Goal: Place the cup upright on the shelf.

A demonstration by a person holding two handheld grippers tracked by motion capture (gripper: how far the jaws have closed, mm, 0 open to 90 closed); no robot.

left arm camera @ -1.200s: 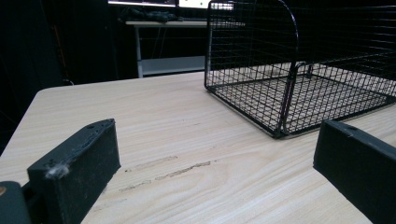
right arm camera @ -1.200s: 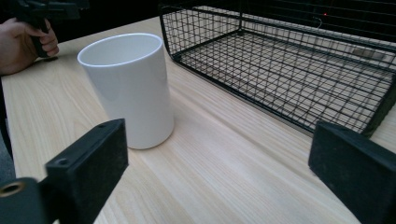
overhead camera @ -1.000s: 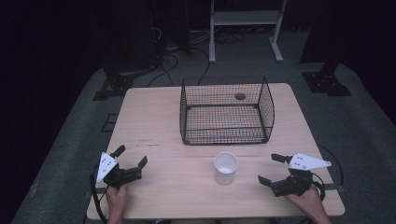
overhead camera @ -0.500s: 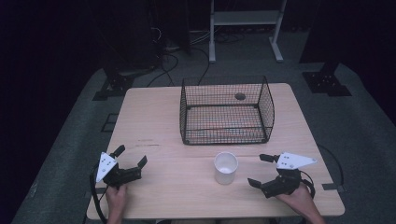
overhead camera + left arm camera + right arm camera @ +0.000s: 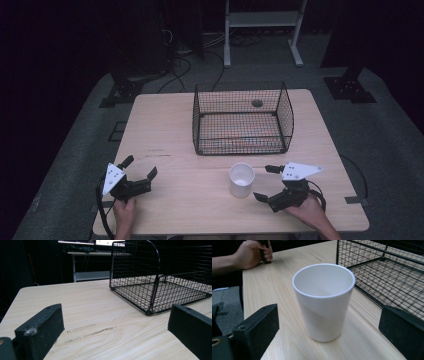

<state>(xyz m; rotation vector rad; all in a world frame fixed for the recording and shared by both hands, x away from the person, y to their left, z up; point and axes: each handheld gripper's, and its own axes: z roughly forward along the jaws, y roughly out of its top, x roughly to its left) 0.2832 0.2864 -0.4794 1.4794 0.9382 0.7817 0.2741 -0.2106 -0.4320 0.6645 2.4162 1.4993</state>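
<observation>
Since the cup (image 5: 242,179) stands upright on the counter (image 5: 165,130) just left of the right tool (image 5: 268,183), jaws spread wide toward it, that hand's nearer; the left tool (image 5: 138,167), also spread, sits well apart.

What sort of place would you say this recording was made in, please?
Probably a lab or studio set up for recording: a lone wooden table on grey floor matting, dark surroundings, loose cables and a stand base behind it.
</observation>
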